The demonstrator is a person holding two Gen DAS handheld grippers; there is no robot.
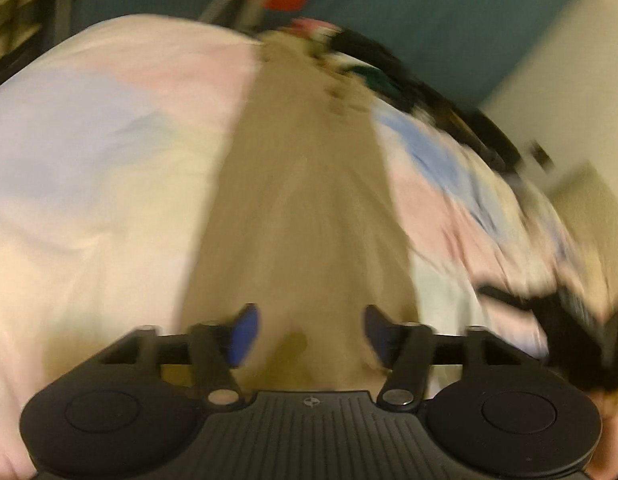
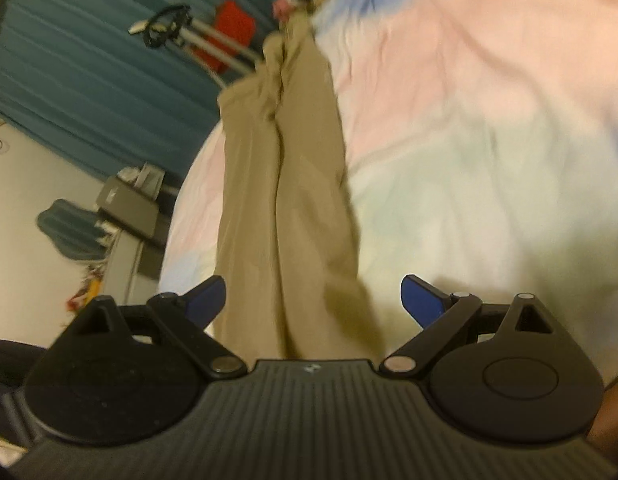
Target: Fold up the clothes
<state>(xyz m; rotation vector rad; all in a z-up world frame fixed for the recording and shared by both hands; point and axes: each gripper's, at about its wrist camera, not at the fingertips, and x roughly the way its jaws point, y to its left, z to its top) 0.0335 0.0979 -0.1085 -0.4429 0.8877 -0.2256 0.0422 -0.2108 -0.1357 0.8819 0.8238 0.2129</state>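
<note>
Tan trousers (image 1: 305, 208) lie stretched lengthwise on a pastel bedsheet (image 1: 101, 152), running away from both cameras. In the right wrist view the trousers (image 2: 285, 200) show both legs side by side with a crease between them. My left gripper (image 1: 311, 334) is open, its blue-padded fingers either side of the near end of the fabric. My right gripper (image 2: 313, 300) is open wider, fingers straddling the near end of the trousers. Neither pinches the cloth. The left view is motion-blurred.
More clothes, black, green and pink, are piled at the far end of the bed (image 1: 349, 52). A teal curtain (image 2: 89, 80), a red bag on a metal stand (image 2: 229, 36) and a grey cabinet (image 2: 129, 216) stand beside the bed. The pastel sheet (image 2: 489, 140) spreads right.
</note>
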